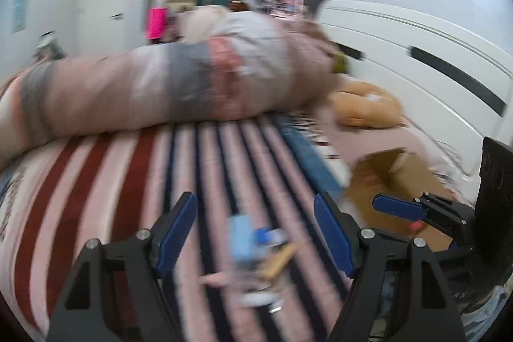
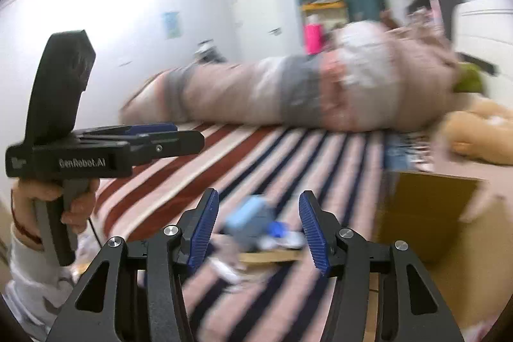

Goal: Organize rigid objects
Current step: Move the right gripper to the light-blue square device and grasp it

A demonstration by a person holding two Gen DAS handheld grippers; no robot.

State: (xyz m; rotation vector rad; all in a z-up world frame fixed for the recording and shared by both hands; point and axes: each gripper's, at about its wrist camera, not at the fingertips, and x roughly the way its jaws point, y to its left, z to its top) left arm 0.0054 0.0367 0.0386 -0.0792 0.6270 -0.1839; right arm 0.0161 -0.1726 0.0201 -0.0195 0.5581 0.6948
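With both tools, left point(image 1: 255, 220) and right point(image 2: 258, 223), gaping empty, the blurred small items point(image 2: 256, 226) may be mis-gripped through haste.

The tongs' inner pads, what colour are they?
Blue, ribbed pads on black tongs; clearest in the right wrist view.

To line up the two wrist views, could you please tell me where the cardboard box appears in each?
Left wrist view: cardboard box at lower right, just past the right blue pad.
Right wrist view: cardboard box at right of centre, beside the striped blanket.
Shared landmark: the tan plush toy lies beyond the box in both.
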